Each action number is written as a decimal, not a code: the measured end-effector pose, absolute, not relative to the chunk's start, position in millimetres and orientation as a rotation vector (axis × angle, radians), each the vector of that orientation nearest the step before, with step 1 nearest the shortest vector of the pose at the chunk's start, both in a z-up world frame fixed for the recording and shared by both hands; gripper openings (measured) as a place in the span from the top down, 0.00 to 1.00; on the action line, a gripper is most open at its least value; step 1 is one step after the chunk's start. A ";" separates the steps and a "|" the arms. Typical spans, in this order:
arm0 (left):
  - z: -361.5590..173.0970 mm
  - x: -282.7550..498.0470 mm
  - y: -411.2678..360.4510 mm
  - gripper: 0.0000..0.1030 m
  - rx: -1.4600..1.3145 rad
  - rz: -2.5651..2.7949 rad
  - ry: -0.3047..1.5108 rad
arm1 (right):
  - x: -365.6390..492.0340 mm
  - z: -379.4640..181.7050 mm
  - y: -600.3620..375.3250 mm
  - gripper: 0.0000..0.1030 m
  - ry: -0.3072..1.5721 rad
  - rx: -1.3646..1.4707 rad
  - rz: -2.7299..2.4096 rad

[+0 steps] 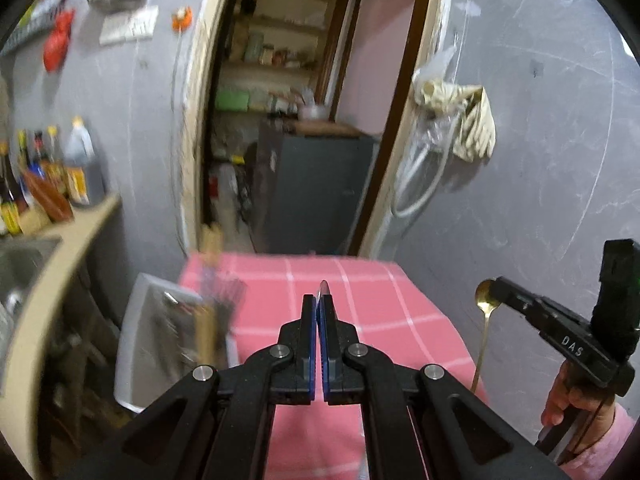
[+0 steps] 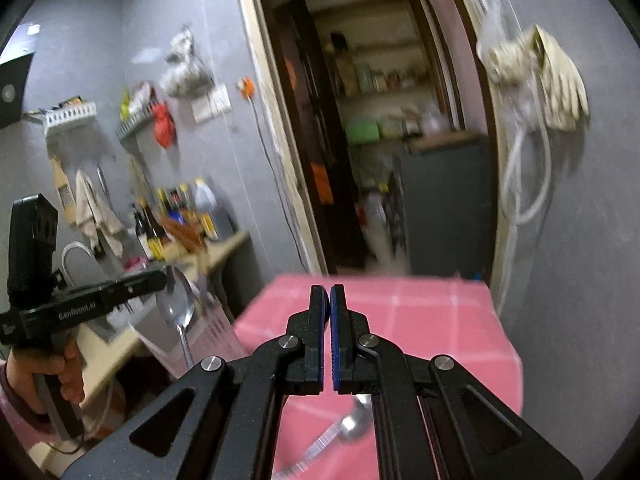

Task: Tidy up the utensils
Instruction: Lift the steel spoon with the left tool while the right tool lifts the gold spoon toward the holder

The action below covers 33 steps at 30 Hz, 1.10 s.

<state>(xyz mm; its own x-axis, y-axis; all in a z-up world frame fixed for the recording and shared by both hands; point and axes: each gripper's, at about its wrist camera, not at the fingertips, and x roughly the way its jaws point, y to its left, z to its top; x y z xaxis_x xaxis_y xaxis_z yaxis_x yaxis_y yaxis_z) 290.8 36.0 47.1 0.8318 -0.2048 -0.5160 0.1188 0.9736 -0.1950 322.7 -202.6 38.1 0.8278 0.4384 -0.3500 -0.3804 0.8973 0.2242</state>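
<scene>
two grippers are up above a surface (image 1: 360, 320) with a pink checked cloth. the left gripper (image 1: 319, 300) has its fingers closed on one silver spoon (image 2: 176, 308), whose bowl hangs out in front of the bottles in the right wrist view. the right gripper (image 2: 329, 300) has its fingers closed on one gold spoon (image 1: 485, 304), whose thin handle hangs down beside the surface's right edge. one more silver utensil (image 2: 352, 424), blurred, lies on the cloth. a white utensil rack (image 1: 160, 340) stands at the surface's left edge, its contents too blurred to count.
</scene>
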 end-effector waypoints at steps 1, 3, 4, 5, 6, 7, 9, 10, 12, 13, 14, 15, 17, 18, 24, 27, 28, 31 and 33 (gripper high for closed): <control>54.3 289.9 42.7 0.98 -0.149 -0.162 0.550 | 325.1 46.0 -192.5 0.97 0.383 0.156 0.450; 70.1 288.4 58.8 0.98 -0.130 -0.134 0.520 | 322.7 56.6 -171.1 0.97 0.353 0.159 0.465; 76.2 287.6 66.3 0.98 -0.124 -0.121 0.507 | 322.7 61.3 -160.9 0.97 0.335 0.158 0.474; 82.1 286.8 74.2 0.98 -0.120 -0.107 0.494 | 322.6 65.6 -150.6 0.97 0.317 0.155 0.483; 87.6 284.9 83.3 0.98 -0.117 -0.087 0.479 | 322.5 69.8 -139.3 0.97 0.298 0.145 0.491; 91.9 283.2 90.9 0.98 -0.115 -0.068 0.466 | 321.9 74.0 -127.7 0.97 0.282 0.133 0.496; 97.2 279.3 108.8 0.98 -0.114 -0.022 0.438 | 320.1 77.1 -106.5 0.97 0.253 0.107 0.498; 99.0 277.9 114.9 0.98 -0.114 -0.005 0.428 | 320.1 79.0 -95.7 0.97 0.238 0.090 0.498; 102.4 279.4 126.9 0.98 -0.106 0.030 0.412 | 318.3 82.7 -77.3 0.97 0.212 0.065 0.499; 103.2 280.4 130.7 0.98 -0.095 0.045 0.402 | 317.5 83.7 -69.4 0.97 0.200 0.053 0.497; 103.4 282.2 132.7 0.98 -0.075 0.062 0.391 | 317.4 83.8 -60.4 0.97 0.187 0.033 0.498; 102.9 282.5 133.7 0.98 -0.055 0.074 0.383 | 317.6 83.0 -52.0 0.97 0.181 0.015 0.507; 99.0 284.6 135.5 0.98 -0.012 0.100 0.370 | 318.5 79.3 -38.0 0.97 0.175 -0.002 0.516; 96.0 286.2 134.8 0.98 0.002 0.108 0.366 | 319.5 75.8 -31.5 0.97 0.176 -0.014 0.521; 74.5 293.1 131.7 0.98 0.064 0.130 0.380 | 322.7 53.6 -11.3 0.97 0.189 -0.105 0.523; 64.8 291.5 130.0 0.98 0.068 0.135 0.389 | 325.5 42.7 -8.7 0.97 0.228 -0.122 0.535; 61.0 290.2 129.1 0.98 0.066 0.133 0.394 | 326.5 39.4 -8.9 0.97 0.239 -0.121 0.538; 50.6 288.6 130.8 0.98 0.037 0.111 0.417 | 327.1 29.1 -13.4 0.97 0.271 -0.108 0.542; 45.2 287.4 132.4 0.98 0.020 0.104 0.429 | 327.2 23.7 -16.9 0.97 0.288 -0.096 0.547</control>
<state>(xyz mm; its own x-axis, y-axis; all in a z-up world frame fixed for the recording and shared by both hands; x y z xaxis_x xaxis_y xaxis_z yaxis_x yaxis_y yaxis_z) 287.4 132.4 45.2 0.9040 0.1048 -0.4144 -0.0965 0.9945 0.0409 327.2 -16.9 23.7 0.8151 0.4983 -0.2954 -0.5252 0.8508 -0.0140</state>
